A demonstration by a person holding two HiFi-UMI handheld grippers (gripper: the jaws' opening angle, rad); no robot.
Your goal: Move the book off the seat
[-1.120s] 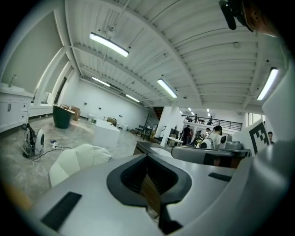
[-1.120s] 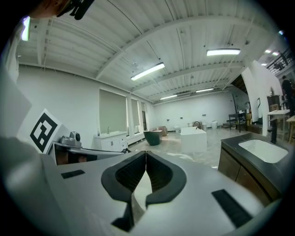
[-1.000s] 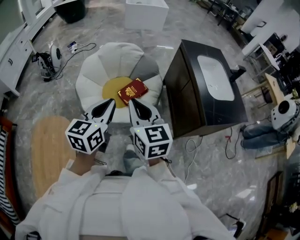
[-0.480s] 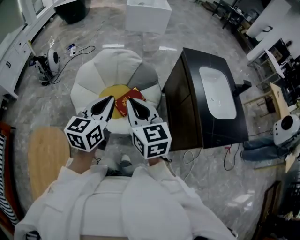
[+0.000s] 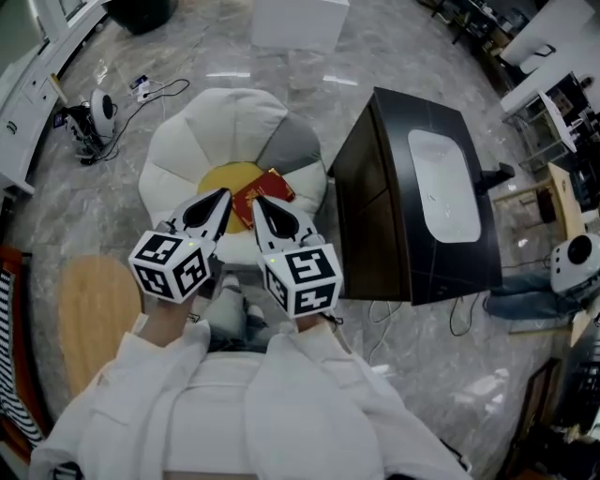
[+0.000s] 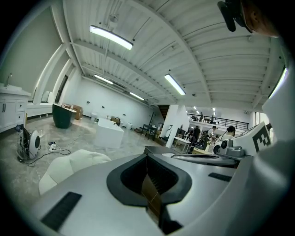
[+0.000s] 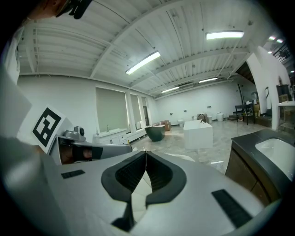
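A red book (image 5: 268, 188) with a gold emblem lies on the yellow centre of a white and grey flower-shaped seat (image 5: 202, 141). My left gripper (image 5: 225, 194) is shut and empty, its tip over the yellow centre just left of the book. Beside it, my right gripper (image 5: 256, 201) is also shut and empty, with its tip at the book's near edge. Whether either gripper touches the book is not visible. In the left gripper view the jaws (image 6: 147, 156) meet, with the seat's white petal (image 6: 73, 163) beyond. The right gripper view shows its jaws (image 7: 145, 152) closed together.
A black cabinet (image 5: 375, 225) with a white basin top stands right of the seat. A round wooden board (image 5: 94, 305) lies on the marble floor at left. Cables and a small device (image 5: 94, 112) sit far left; a white block (image 5: 300, 19) stands behind the seat.
Both grippers have moved forward toward the seat, staying shut. Their tips now reach the yellow centre and the book, which sat farther ahead before.
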